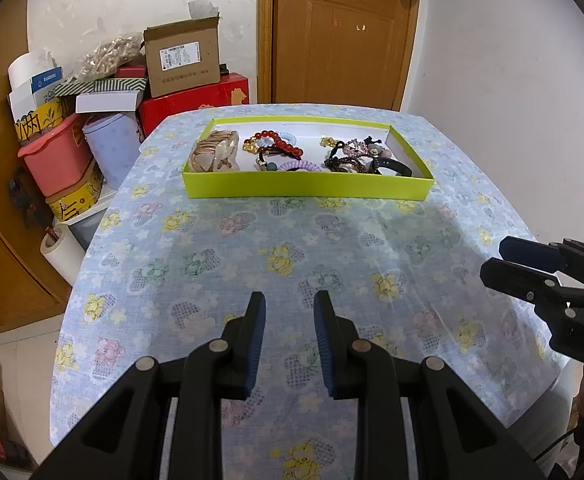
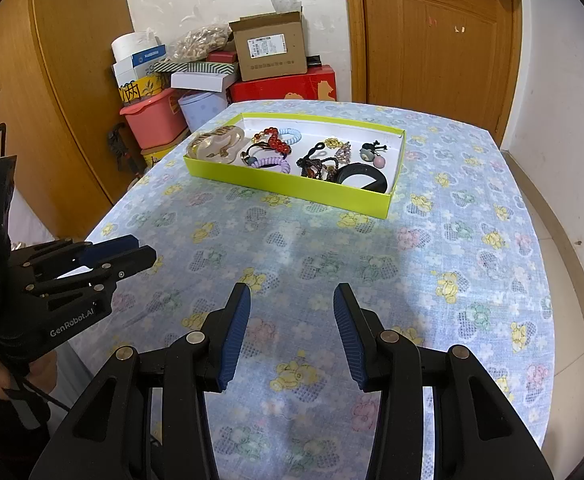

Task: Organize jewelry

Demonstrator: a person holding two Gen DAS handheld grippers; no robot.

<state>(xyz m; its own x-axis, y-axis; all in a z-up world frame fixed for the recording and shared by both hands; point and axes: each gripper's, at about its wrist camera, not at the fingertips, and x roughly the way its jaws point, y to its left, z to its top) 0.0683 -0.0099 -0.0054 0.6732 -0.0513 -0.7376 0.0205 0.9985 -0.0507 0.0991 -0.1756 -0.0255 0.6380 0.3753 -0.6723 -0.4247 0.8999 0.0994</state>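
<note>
Jewelry (image 2: 292,152) lies heaped in the green tray (image 1: 307,190) at the far end of the table (image 1: 252,264), well apart from both tools. I hold the left gripper (image 1: 290,300) and right gripper (image 2: 292,292) with fingers spread, carrying nothing. My worry is the tangle: pinching the red bead bracelet (image 1: 280,140) could drag a neighbouring hair tie (image 2: 270,162) along, or the light tray may slide.

The bench (image 2: 451,240) is covered in matt woven cloth with a floral print. The tray (image 2: 292,192) is smooth lime-green cardboard, white inside. Both tongs, left (image 1: 290,312) and right (image 2: 292,304), are matt black plastic with ribbed blue pads (image 2: 234,336) and metal pivot pins.
</note>
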